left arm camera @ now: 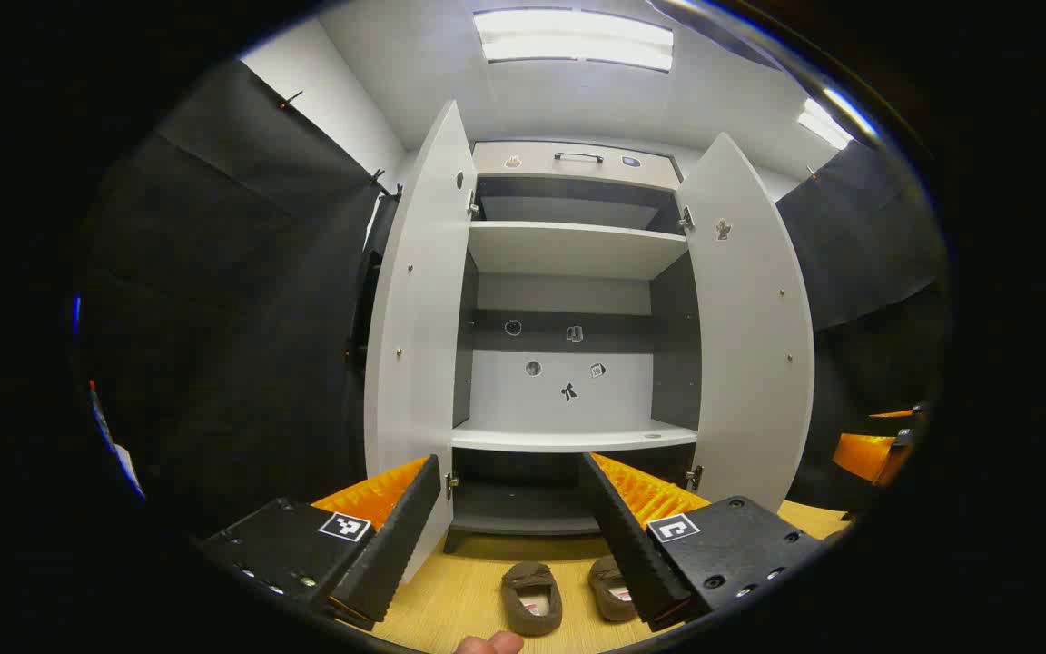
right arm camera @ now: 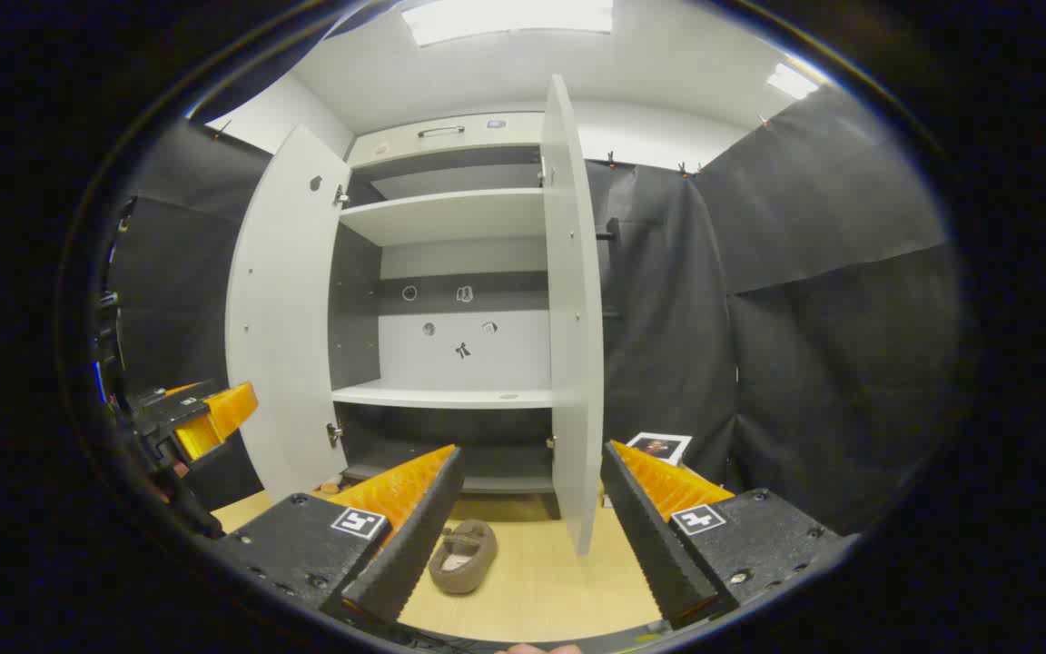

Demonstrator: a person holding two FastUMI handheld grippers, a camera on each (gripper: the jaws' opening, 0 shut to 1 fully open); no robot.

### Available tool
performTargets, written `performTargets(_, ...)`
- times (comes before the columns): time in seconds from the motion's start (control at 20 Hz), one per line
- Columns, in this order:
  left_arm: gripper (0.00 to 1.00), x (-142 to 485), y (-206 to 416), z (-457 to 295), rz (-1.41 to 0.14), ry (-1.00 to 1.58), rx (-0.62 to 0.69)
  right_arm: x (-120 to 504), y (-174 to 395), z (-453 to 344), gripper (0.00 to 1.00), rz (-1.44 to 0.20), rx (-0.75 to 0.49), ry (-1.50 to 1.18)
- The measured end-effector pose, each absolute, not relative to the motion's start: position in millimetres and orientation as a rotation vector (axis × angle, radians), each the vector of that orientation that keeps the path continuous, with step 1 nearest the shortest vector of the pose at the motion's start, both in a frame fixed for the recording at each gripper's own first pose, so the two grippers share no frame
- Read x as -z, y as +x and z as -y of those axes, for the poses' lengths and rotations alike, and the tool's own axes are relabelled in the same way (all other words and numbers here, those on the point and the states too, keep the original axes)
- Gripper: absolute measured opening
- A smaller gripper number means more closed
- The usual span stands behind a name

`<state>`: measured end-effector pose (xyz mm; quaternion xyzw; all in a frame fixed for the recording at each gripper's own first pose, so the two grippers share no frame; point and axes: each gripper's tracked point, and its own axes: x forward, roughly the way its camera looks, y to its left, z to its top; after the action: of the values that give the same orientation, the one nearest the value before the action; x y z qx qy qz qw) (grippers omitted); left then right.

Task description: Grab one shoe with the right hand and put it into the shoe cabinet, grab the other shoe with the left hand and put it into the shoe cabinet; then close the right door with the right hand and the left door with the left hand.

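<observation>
Before the shoe cabinet (left arm camera: 568,272), both doors stand swung wide and two brown shoes lie on the wooden floor (left arm camera: 459,590) just in front of its base. Left gripper view, from left to right: the left door (left arm camera: 414,336) hangs open beside the shelves; the left gripper (left arm camera: 509,531) is released, its jaws spread and holding nothing, poised above the floor; the nearer shoe (left arm camera: 530,595) lies directly below the gap between the jaws, and the second shoe (left arm camera: 609,589) lies just beside it, partly hidden by one finger; the right door (left arm camera: 754,345) stands open at the cabinet's other side. Right gripper view, from left to right: the other gripper appears at the cabinet's far left; the right gripper (right arm camera: 532,518) is likewise released and empty; one shoe (right arm camera: 462,556) lies on the floor in front of the cabinet, near the lower edge of the right door (right arm camera: 573,318), which projects edge-on toward the camera. All shelves are bare, so no shoe is yet stowed. Risks, as judged: the shoes lie so close together that a descending gripper could nudge or pinch both; the soft upper may fold and slip from the fingers; the projecting right door may be struck, and swung partly shut, on the way in.
</observation>
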<state>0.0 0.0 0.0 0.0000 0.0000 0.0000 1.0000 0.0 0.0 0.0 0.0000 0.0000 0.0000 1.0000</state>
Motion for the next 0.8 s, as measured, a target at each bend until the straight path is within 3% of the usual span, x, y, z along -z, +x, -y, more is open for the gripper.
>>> performTargets(0.3, 0.95, 7, 0, -2, -0.019, -0.011, 0.003, 1, 1, -10, 0.99, -0.005, -0.019, -0.016)
performTargets(0.35, 0.95, 5, 0, -2, -0.015, -0.012, 0.002, 1, 1, -10, 0.96, -0.005, -0.021, -0.015)
performTargets(0.4, 0.95, 4, -1, -1, -0.01, -0.013, 0.001, 1, 1, -11, 0.99, -0.004, -0.026, -0.013)
performTargets(0.8, 0.95, 3, -1, 1, -0.009, -0.022, 0.013, 2, 4, -20, 0.96, -0.014, -0.057, -0.021)
